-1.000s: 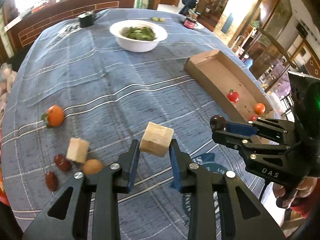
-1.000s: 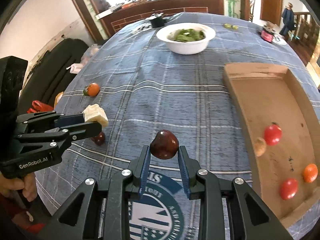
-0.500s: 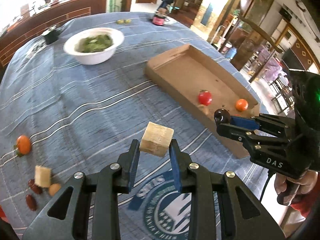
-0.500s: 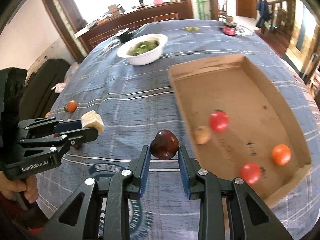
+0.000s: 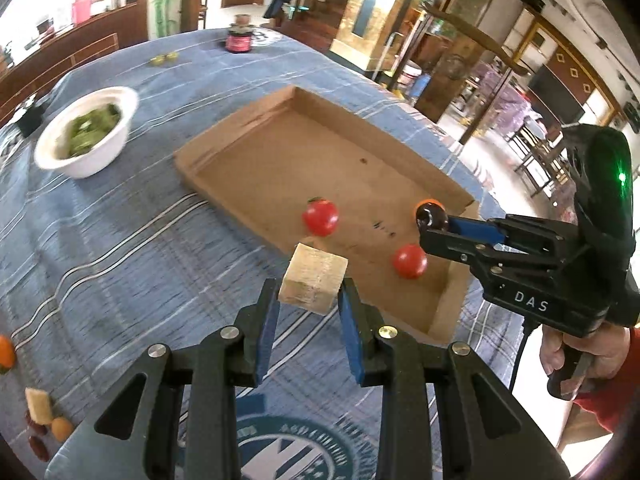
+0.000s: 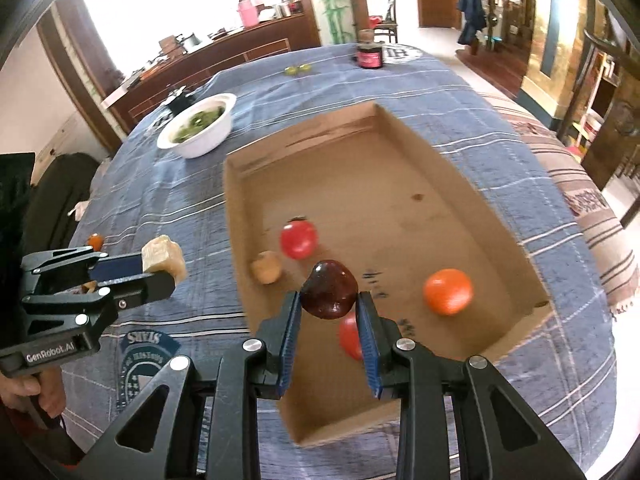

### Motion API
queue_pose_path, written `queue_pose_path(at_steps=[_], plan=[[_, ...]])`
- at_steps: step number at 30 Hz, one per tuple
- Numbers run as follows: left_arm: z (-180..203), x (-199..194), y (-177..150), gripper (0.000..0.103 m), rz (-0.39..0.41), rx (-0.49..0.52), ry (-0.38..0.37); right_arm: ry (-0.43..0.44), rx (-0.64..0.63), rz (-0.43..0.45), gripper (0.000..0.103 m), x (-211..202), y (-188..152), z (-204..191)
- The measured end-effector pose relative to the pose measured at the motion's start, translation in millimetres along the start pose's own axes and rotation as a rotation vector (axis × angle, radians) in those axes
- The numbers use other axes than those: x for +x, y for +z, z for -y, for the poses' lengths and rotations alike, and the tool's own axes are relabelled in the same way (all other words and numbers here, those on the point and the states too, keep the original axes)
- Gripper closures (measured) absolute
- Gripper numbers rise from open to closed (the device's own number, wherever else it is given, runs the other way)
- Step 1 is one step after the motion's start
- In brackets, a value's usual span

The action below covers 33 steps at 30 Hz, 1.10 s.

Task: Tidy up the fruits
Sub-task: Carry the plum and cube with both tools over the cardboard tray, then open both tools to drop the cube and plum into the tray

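Note:
My left gripper (image 5: pixel 310 300) is shut on a pale tan fruit chunk (image 5: pixel 313 282), held just short of the near wall of the shallow cardboard tray (image 5: pixel 236 124). My right gripper (image 6: pixel 329 300) is shut on a dark red plum-like fruit (image 6: pixel 329 289), hanging over the tray's (image 6: pixel 304 136) near half. In the tray lie two red tomatoes (image 6: pixel 299 239) (image 6: pixel 349 336), an orange fruit (image 6: pixel 448 291) and a small tan fruit (image 6: pixel 266 267). From the left wrist view the right gripper (image 5: pixel 434 220) shows at the right with its dark fruit (image 5: pixel 431 216). The left gripper (image 6: pixel 160 264) appears left of the tray.
A white bowl of greens (image 5: pixel 86 132) stands beyond the tray, with a dark jar (image 6: pixel 369 54) near the far edge. Loose fruit lie at the near left on the blue cloth: another tan chunk (image 5: pixel 38 405), dark red pieces (image 5: pixel 38 446), an orange one (image 5: pixel 5 351). A hand (image 5: pixel 580 356) grips the right handle.
Both grippers have swept right across the table with their fruit held. The tray has come from the far right to straight ahead, and the right gripper is now over it.

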State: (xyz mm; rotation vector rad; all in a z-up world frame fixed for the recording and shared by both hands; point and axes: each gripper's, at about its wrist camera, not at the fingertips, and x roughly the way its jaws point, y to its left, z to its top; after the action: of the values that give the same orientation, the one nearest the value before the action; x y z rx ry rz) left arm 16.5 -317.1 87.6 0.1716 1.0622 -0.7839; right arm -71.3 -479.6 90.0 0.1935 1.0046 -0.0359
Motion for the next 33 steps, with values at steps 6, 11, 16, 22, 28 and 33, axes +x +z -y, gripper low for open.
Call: queue_pose_path(at_steps=[6,11,16,22,28,33], plan=[[29.0,24.0,18.2,0.076,-0.029,0.049,-0.031,-0.040,0.041,0.007,0.074,-1.9,3.4,32.8],[41.3,46.8,31.6,0.076,-0.056,0.052,-0.047,-0.067,0.084,0.006,0.074,1.2,9.6,62.8],[47.5,70.8,42.9,0.076,-0.083,0.046,-0.042,-0.061,0.100,-0.015,0.074,15.9,19.8,75.8],[46.4,88.7,49.8,0.076,-0.098,0.020,-0.036,-0.057,0.074,-0.034,0.074,34.4,28.6,76.8],[44.1,100.6,49.0,0.076,-0.113,0.005,-0.022,-0.047,0.082,-0.069,0.074,53.9,36.1,82.3],[48.5,102.7,46.5,0.076,-0.112,0.022,-0.008,-0.043,0.075,-0.090,0.074,64.1,36.6,81.3]])
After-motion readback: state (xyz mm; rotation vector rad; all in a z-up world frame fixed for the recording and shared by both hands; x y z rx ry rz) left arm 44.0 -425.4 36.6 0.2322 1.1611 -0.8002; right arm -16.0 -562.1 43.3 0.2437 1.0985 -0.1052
